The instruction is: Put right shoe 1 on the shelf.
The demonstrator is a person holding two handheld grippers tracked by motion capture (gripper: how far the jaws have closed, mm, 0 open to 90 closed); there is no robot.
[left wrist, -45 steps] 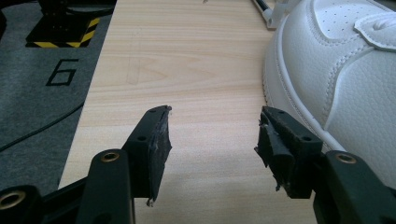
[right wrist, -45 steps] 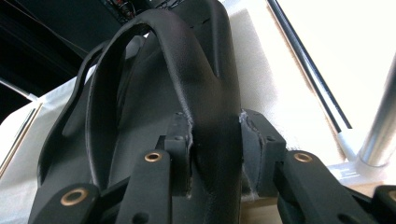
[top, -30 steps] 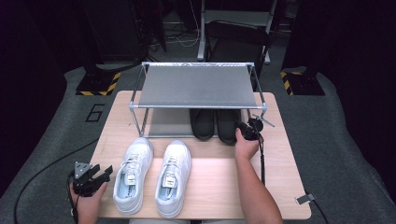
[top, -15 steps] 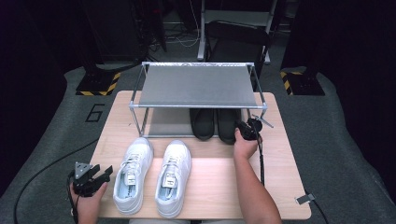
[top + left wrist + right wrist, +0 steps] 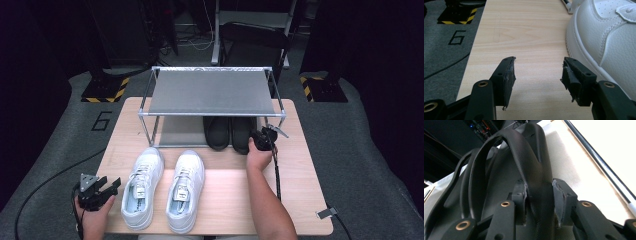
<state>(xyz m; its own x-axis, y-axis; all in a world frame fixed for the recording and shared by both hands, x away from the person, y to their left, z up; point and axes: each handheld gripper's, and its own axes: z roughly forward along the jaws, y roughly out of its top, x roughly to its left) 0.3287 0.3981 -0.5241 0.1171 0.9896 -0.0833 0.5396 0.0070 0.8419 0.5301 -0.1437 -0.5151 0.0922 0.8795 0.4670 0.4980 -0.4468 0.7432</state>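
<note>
Two black shoes (image 5: 218, 132) stand side by side under the metal rack (image 5: 212, 92). My right gripper (image 5: 260, 139) is at the heel of the right-hand one (image 5: 241, 131). In the right gripper view its pads (image 5: 560, 197) pinch the rim of that black shoe's heel (image 5: 529, 157), so the right gripper (image 5: 539, 205) is shut on it. A pair of white sneakers (image 5: 142, 187) lies at the front of the table. My left gripper (image 5: 107, 187) hovers open just left of them, with bare wood between its fingers (image 5: 506, 77) and a white sneaker (image 5: 604, 37) beside it.
The wooden table (image 5: 295, 170) has free room at its right front and along its left edge. The rack's legs (image 5: 147, 127) stand on the table's back half. Cables trail from both grippers, and dark floor with hazard-striped bases surrounds the table.
</note>
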